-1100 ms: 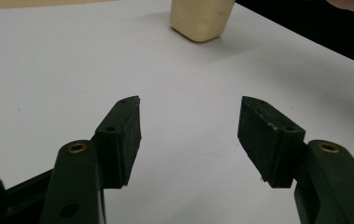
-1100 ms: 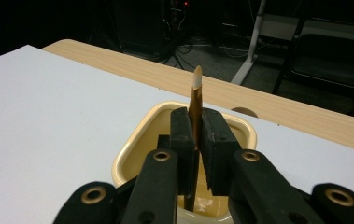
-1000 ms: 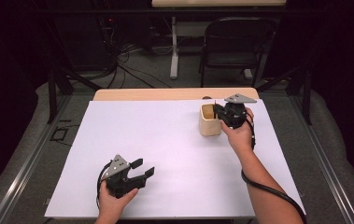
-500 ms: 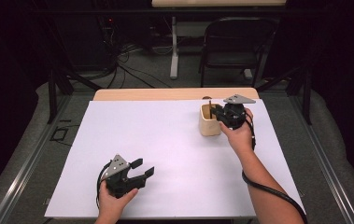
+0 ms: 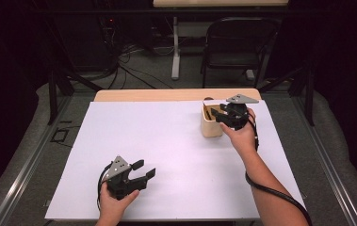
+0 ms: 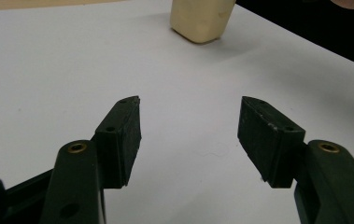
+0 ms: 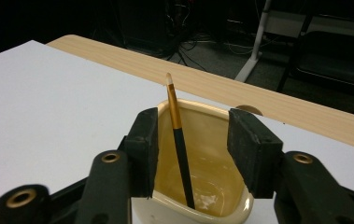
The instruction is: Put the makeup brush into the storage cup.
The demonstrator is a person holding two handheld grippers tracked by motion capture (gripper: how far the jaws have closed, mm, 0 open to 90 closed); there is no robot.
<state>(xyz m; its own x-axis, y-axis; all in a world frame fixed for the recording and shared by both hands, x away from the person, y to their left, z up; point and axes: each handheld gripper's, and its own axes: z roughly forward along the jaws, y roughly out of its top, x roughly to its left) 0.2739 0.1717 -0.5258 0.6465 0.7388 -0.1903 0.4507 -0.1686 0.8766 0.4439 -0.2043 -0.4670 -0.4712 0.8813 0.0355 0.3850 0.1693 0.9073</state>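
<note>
A white sheet (image 5: 176,155) covered most of the wooden table (image 5: 166,95), leaving a bare strip of wood along the far edge, and the room beyond lay dark, with cables on the floor and a black chair (image 5: 235,47) at the far right. At the near left, the left gripper (image 5: 141,170) rested low over the sheet in the person's hand, its jaws spread wide with nothing but white surface between them. Toward the far right stood a cream cup (image 5: 210,123) (glazed yellowish inside), and in it leaned a slim brush (image 7: 178,135), black-handled with a gold ferrule and pale tip. The right gripper (image 5: 218,115) hovered over the cup's rim; its jaws had just been opening, and the brush stood free between them, touching neither pad.
</note>
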